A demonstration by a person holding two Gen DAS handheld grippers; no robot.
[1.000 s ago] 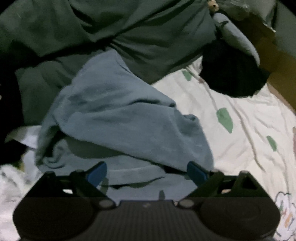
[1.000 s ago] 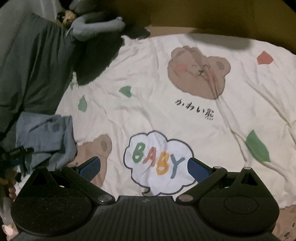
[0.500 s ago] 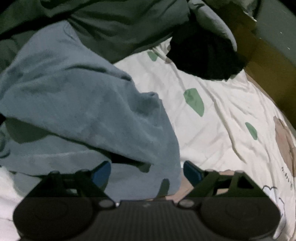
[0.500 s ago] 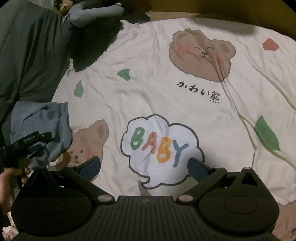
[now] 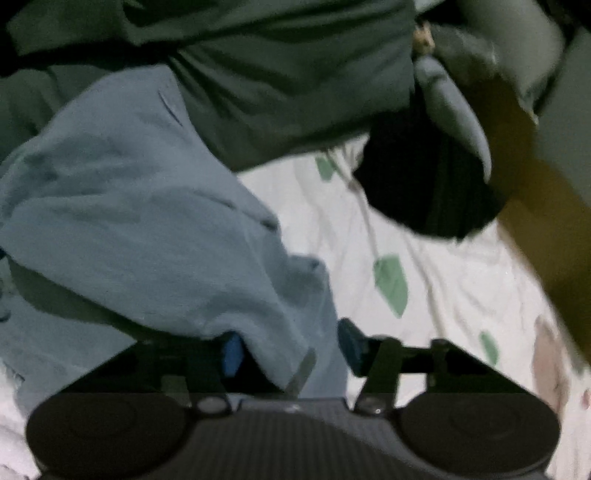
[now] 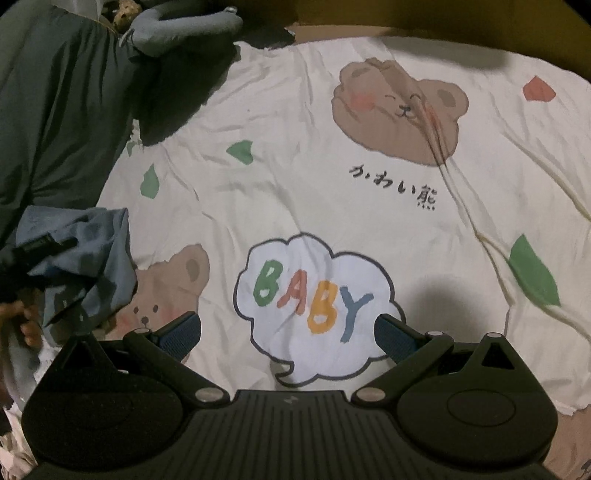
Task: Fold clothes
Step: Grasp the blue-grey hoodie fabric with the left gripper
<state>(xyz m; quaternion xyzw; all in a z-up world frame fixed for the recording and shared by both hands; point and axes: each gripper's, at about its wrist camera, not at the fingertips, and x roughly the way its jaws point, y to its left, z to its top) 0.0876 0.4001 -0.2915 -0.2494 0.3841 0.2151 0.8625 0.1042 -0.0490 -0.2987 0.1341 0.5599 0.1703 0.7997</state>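
Observation:
A crumpled blue garment (image 5: 147, 221) lies on the cream printed bedsheet (image 5: 436, 280). My left gripper (image 5: 291, 349) sits at its right edge with the blue pads partly closed around a fold of the cloth; the frame is blurred, so I cannot tell whether the pads grip it. The garment also shows at the left of the right wrist view (image 6: 88, 251), with the left gripper and a hand on it. My right gripper (image 6: 288, 332) is open and empty above the "BABY" cloud print (image 6: 314, 299).
A dark green quilt (image 5: 277, 81) lies bunched behind the garment. A grey plush toy (image 6: 177, 26) and a black item (image 5: 424, 184) lie near the bed's far corner. A brown bed edge (image 5: 535, 192) runs along the right.
My left gripper's jaws have narrowed around the blue garment's edge. My right gripper has barely moved and stays open.

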